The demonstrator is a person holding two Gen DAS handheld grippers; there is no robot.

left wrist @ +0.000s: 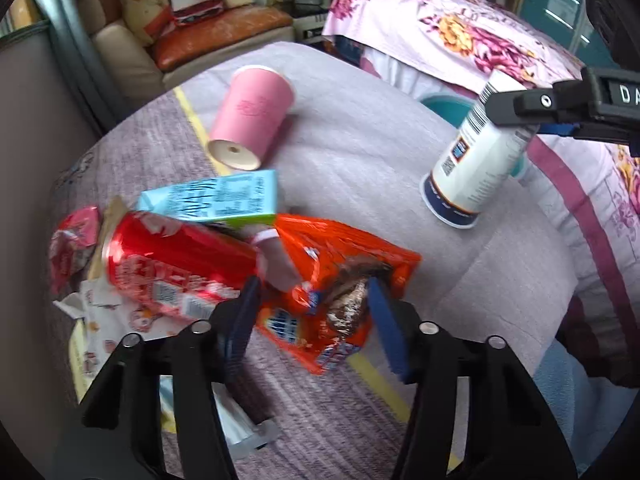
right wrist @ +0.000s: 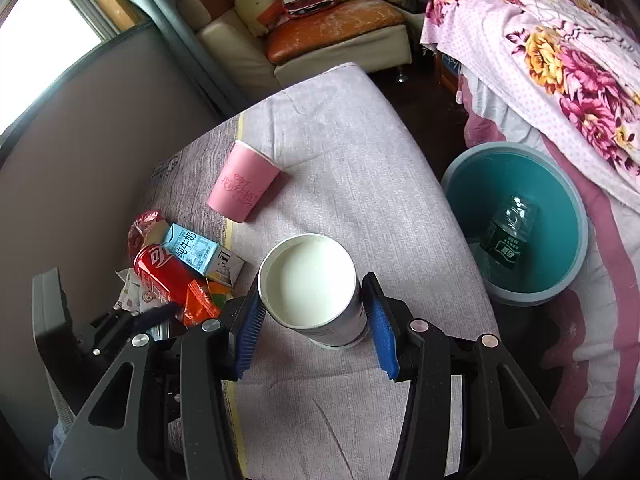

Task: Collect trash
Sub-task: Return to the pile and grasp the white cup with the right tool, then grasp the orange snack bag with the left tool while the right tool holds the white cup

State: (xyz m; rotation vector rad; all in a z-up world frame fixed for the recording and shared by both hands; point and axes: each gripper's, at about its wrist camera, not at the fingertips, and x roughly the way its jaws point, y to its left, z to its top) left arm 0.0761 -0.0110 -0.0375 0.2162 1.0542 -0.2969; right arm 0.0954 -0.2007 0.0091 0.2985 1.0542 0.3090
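Note:
My right gripper [right wrist: 314, 312] is shut on a white paper cup [right wrist: 308, 280], its blue pads pressing both sides; the cup hangs tilted above the bed in the left wrist view [left wrist: 476, 160]. My left gripper [left wrist: 312, 316] is open, its pads on either side of an orange snack wrapper [left wrist: 340, 280] lying in a trash pile. The pile holds a red soda can [left wrist: 172, 264], a blue milk carton [left wrist: 216, 198] and crumpled wrappers [left wrist: 74, 240]. A pink paper cup [left wrist: 252, 120] lies on its side further back. A teal bin [right wrist: 560, 216] stands to the right with a green bottle [right wrist: 508, 236] inside.
The trash lies on a grey-purple bed cover [right wrist: 360, 152] beside a wall on the left. A floral quilt [right wrist: 560, 48] hangs to the right of the bin. A sofa with cushions [right wrist: 320, 32] stands at the back.

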